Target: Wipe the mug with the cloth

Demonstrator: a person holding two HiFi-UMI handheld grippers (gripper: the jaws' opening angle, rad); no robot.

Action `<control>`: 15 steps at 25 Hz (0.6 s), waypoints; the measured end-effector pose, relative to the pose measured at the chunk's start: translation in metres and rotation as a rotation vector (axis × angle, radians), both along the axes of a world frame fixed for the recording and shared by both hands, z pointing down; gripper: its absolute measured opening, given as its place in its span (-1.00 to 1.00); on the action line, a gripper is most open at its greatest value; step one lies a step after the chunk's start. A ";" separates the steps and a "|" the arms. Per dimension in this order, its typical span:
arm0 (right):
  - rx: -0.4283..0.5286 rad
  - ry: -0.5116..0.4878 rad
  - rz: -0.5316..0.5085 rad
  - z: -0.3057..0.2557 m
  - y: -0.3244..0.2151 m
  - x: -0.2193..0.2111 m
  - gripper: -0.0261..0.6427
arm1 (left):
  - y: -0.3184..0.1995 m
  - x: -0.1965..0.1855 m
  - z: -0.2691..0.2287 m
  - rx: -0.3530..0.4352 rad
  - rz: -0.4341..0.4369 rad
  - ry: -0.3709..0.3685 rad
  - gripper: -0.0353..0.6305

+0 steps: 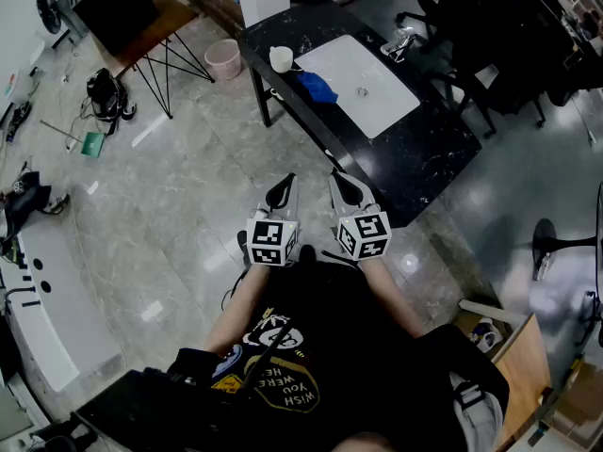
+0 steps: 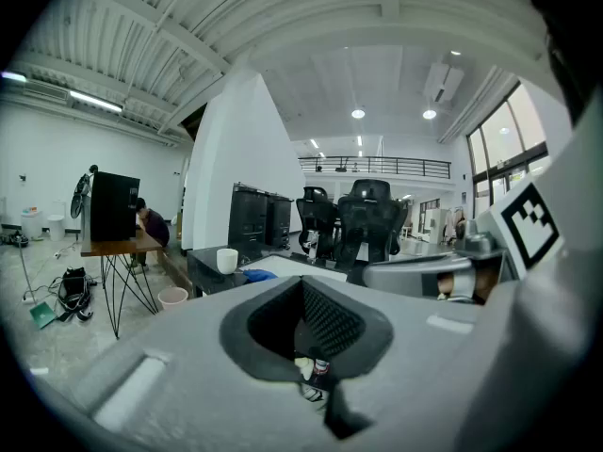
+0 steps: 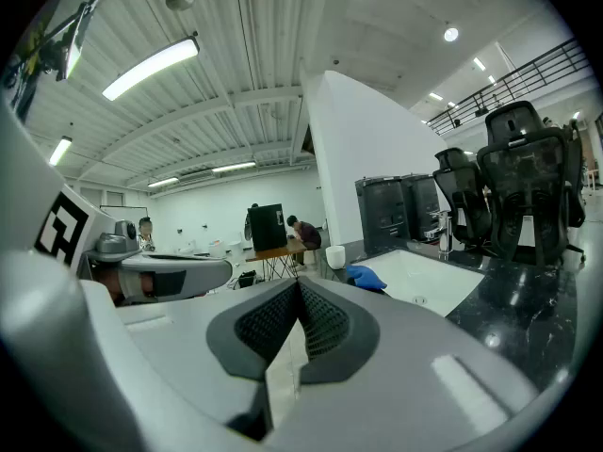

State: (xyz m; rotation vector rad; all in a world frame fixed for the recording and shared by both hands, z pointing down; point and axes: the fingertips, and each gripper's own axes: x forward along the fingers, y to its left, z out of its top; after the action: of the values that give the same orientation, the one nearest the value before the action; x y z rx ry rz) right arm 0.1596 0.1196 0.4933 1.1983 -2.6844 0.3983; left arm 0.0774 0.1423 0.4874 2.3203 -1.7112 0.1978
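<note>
Two grippers on screen and neither one has anything in it. My left gripper (image 1: 285,185) and right gripper (image 1: 339,182) sit side by side over the floor, just short of the near corner of the black counter (image 1: 429,153). Both have their jaws closed tip to tip on nothing.

The white mug (image 1: 281,58) stands upright at the counter's far left end. The blue cloth (image 1: 317,87) lies crumpled just beside it, against the left edge of the white sink basin (image 1: 363,88) set into the counter top. There's a faucet (image 1: 399,42) on the basin's far side. Mug and cloth are both well apart from the grippers.

Room-wise, it's a glossy grey marble floor (image 1: 179,196) all around the counter. A pink bin (image 1: 223,58) stands on the floor just off the counter's far left end. Further left of the counter is a wooden table (image 1: 165,22) on thin black legs, with a black box (image 1: 118,8) on top. Black office chairs (image 1: 452,8) are parked behind the counter. A white pillar (image 2: 231,158) rises beyond the counter, under a ribbed white ceiling (image 2: 283,17).
</note>
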 end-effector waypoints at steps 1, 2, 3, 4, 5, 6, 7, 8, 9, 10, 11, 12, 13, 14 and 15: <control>-0.003 -0.001 0.002 0.000 0.001 0.000 -0.92 | 0.001 0.000 0.000 -0.002 0.001 0.001 -0.88; -0.005 -0.001 0.003 0.000 0.001 0.000 -0.92 | 0.001 0.000 0.000 -0.003 0.002 0.001 -0.88; -0.006 -0.002 0.005 0.000 0.002 0.000 -0.92 | 0.002 0.000 0.000 -0.003 0.003 0.002 -0.88; -0.007 -0.002 0.006 0.000 0.002 0.000 -0.91 | 0.002 0.000 0.000 -0.002 0.004 0.003 -0.88; -0.007 -0.003 0.006 0.000 0.002 0.000 -0.92 | 0.002 0.000 -0.001 0.000 0.004 0.004 -0.88; -0.006 -0.003 0.006 0.000 0.002 0.000 -0.92 | 0.002 0.000 -0.001 0.001 0.004 0.004 -0.88; -0.006 -0.003 0.005 0.000 0.002 0.000 -0.92 | 0.003 0.000 -0.001 0.000 0.002 0.004 -0.88; -0.007 -0.002 0.004 0.001 0.003 0.000 -0.92 | 0.003 -0.001 0.000 -0.002 0.000 0.005 -0.88; -0.008 0.000 0.002 0.001 0.003 -0.001 -0.92 | 0.004 -0.001 0.001 -0.005 -0.002 0.005 -0.88; -0.009 0.002 0.001 0.002 0.004 -0.001 -0.91 | 0.005 -0.002 0.002 -0.007 -0.005 0.006 -0.88; -0.011 0.003 0.000 0.003 0.004 -0.001 -0.92 | 0.005 -0.003 0.002 -0.009 -0.007 0.008 -0.88; -0.011 0.004 0.000 0.003 0.004 0.000 -0.91 | 0.005 -0.003 0.002 -0.009 -0.009 0.009 -0.88; -0.011 0.004 -0.001 0.004 0.004 0.000 -0.91 | 0.005 -0.003 0.002 -0.009 -0.011 0.010 -0.88; -0.010 0.000 -0.001 0.003 0.003 0.000 -0.92 | 0.004 -0.003 0.003 -0.009 -0.013 0.010 -0.88; -0.008 -0.008 -0.002 0.003 0.003 0.001 -0.91 | 0.004 -0.003 0.003 -0.010 -0.015 0.010 -0.88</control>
State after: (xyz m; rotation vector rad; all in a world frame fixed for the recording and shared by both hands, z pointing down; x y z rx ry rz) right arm 0.1604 0.1221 0.4961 1.1946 -2.6879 0.4142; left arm 0.0748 0.1459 0.4903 2.2968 -1.7182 0.1906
